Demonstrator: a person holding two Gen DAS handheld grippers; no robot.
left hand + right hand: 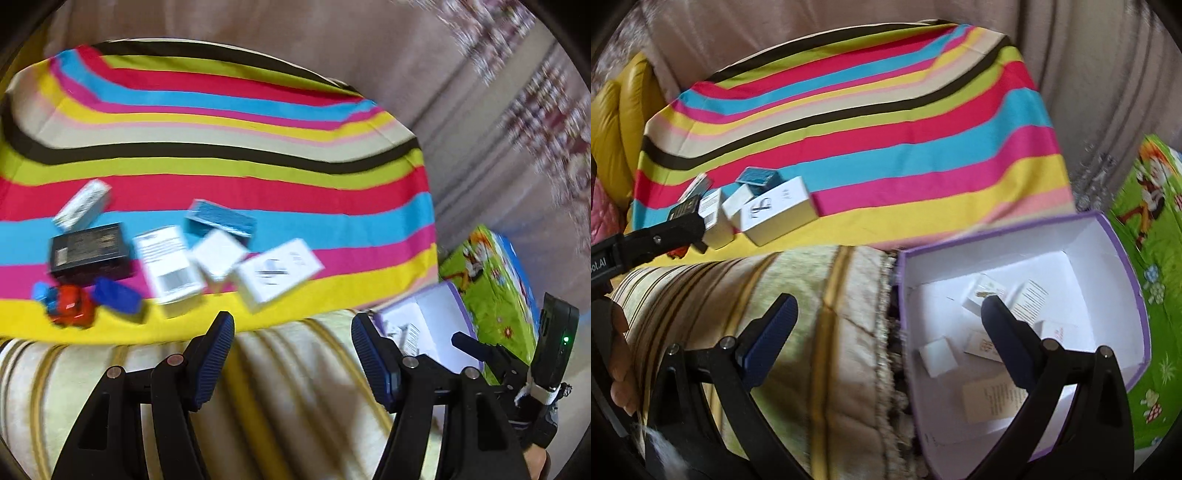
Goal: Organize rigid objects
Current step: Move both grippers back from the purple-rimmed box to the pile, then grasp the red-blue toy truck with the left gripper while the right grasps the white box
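Several small boxes lie bunched at the near left of a striped cloth [240, 110]: a black box [90, 249], white boxes [168, 269] [275, 275], a teal box [221, 221], a red toy [70, 304] and a blue block [118, 295]. My left gripper [292, 321] hangs open and empty over the beige cushion, just short of them. My right gripper [888, 301] is open and empty too, its right finger over a purple-rimmed box [1123, 258] that holds several small white boxes [938, 352]. The largest white box [779, 210] shows left of it.
A beige striped cushion [831, 350] runs between the cloth and the purple-rimmed box [458, 306]. A green cartoon mat [1152, 229] lies to the right. A yellow cushion [613, 122] is at far left, and a hand [620, 369] at the left edge.
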